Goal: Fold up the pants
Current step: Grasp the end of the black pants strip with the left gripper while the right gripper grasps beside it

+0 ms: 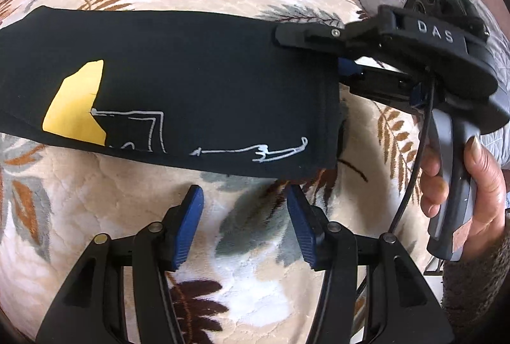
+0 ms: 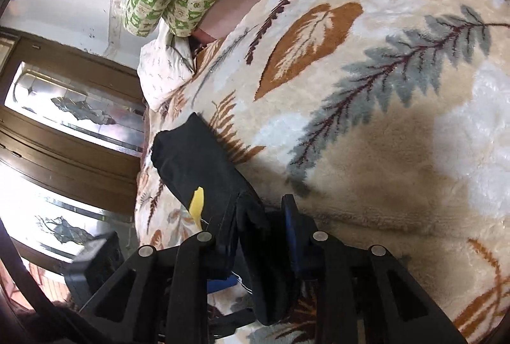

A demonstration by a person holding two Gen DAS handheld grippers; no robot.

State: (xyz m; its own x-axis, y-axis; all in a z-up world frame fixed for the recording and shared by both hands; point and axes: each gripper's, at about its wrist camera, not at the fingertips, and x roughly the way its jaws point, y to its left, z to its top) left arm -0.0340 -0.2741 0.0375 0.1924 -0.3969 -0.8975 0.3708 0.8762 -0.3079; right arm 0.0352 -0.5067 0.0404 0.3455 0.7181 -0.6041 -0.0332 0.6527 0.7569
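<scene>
Left wrist view: smooth black pants (image 1: pixel 178 89), a long band with a yellow patch, lie across the plush leaf-patterned blanket (image 1: pixel 255 232). Left gripper (image 1: pixel 244 226) is spread, above the blanket. Right gripper (image 1: pixel 338 57) pinches the pants' end.

Right wrist view: right gripper (image 2: pixel 259 235) clamps bunched black cloth.

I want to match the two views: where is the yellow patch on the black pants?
In the left wrist view, the yellow patch sits at the left on the black pants, beside white line print.
</scene>
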